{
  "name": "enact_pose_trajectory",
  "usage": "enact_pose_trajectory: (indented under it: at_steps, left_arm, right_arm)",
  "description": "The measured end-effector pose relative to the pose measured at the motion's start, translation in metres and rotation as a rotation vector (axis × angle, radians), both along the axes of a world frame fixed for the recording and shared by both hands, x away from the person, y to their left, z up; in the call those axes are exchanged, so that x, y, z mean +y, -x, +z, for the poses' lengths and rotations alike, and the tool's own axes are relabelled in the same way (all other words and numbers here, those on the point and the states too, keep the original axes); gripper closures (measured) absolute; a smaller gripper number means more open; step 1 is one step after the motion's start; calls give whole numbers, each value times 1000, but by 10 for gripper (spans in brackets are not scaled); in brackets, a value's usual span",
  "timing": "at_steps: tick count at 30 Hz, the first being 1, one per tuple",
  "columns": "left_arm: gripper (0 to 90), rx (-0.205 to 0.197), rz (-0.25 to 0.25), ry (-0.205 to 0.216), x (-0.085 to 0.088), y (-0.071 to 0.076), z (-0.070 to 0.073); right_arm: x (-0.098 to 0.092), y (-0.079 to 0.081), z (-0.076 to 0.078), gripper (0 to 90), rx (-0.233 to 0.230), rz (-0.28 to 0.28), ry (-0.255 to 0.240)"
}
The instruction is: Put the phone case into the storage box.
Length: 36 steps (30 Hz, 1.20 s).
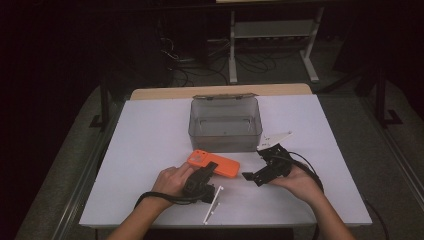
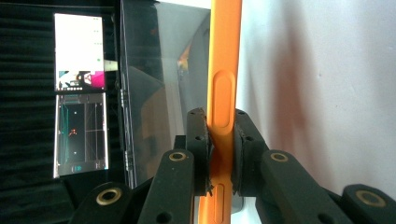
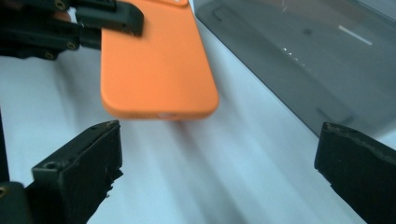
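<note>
An orange phone (image 1: 220,165) in its case lies flat near the middle of the white table (image 1: 150,150). My left gripper (image 1: 209,170) is shut on its long sides. In the left gripper view the pads (image 2: 198,140) press both faces of the orange edge (image 2: 224,70). My right gripper (image 1: 256,163) stands open just right of the phone's free end, apart from it. In the right gripper view its gap (image 3: 219,140) faces the phone's rounded end (image 3: 159,65), with nothing between the jaws. The left gripper's jaw (image 3: 112,18) lies across the phone's far part.
A clear grey plastic box (image 1: 225,125) with no lid stands just behind the phone, its wall (image 3: 299,56) close to my right gripper. A white strip (image 1: 212,205) lies near the front edge. A white paper scrap (image 1: 277,137) sits right of the box.
</note>
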State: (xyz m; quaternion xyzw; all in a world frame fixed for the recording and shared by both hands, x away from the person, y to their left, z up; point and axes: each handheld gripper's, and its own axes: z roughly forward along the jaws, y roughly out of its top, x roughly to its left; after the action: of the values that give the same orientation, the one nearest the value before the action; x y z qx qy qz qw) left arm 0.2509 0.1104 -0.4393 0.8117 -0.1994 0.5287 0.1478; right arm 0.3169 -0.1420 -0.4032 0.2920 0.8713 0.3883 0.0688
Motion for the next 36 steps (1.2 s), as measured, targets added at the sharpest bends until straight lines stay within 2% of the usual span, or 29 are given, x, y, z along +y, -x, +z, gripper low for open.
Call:
enact_pose_trajectory:
  at_steps: [3, 15, 25, 31, 36]
  left_arm:
    - [798, 0, 0, 0, 0, 0, 0]
    - [798, 6, 8, 13, 1, 0, 2]
    - [798, 5, 4, 23, 2, -1, 2]
    - [798, 17, 9, 37, 3, -3, 4]
    - [798, 45, 9, 73, 3, -5, 5]
  right_arm:
    - [-8, 3, -6, 4, 3, -25, -14]
    - [-27, 21, -25, 4, 7, -89, -3]
    - [-44, 36, -33, 4, 2, -149, -21]
    - [-41, 34, -35, 4, -7, -129, -5]
    - [-39, 34, -35, 4, -10, -118, -2]
